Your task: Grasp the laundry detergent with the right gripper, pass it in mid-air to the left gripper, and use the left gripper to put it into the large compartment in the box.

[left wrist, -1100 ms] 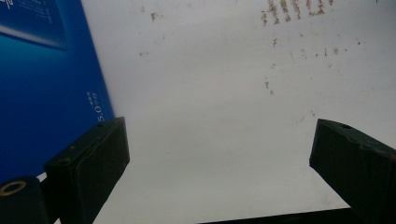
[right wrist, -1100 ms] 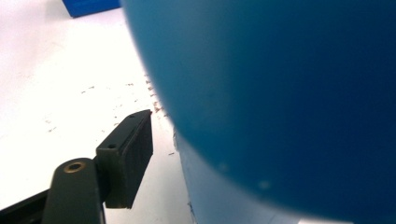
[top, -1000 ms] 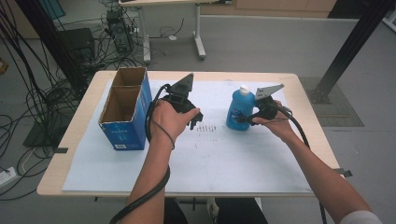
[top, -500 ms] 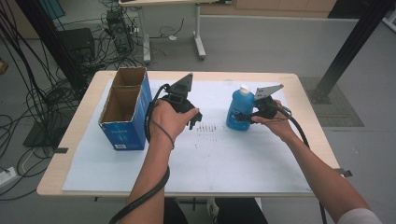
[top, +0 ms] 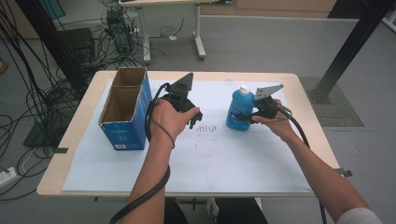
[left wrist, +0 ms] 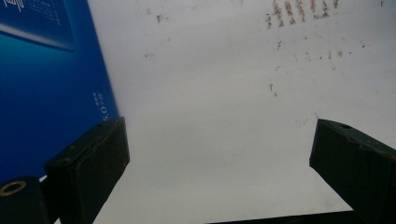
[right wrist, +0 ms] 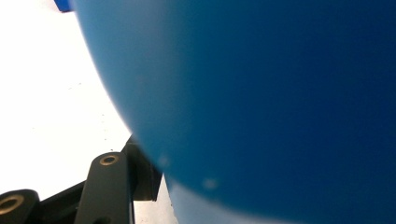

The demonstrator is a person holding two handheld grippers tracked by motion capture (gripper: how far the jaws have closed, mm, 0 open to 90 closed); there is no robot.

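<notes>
A blue bottle with a white cap stands upright on the white sheet, right of centre. My right gripper reaches it from the right and is shut on its lower body; the jaws have just been closing with the bottle between them. In the right gripper view the bottle looms very close, with one black finger pressed against its side. My left gripper points down over the sheet just right of the blue box. Its jaws are open with nothing between them.
An open blue cardboard box with two compartments stands at the table's left; its side is close beside the left jaw. A white sheet covers the wooden table. Cables and a desk frame lie on the floor beyond.
</notes>
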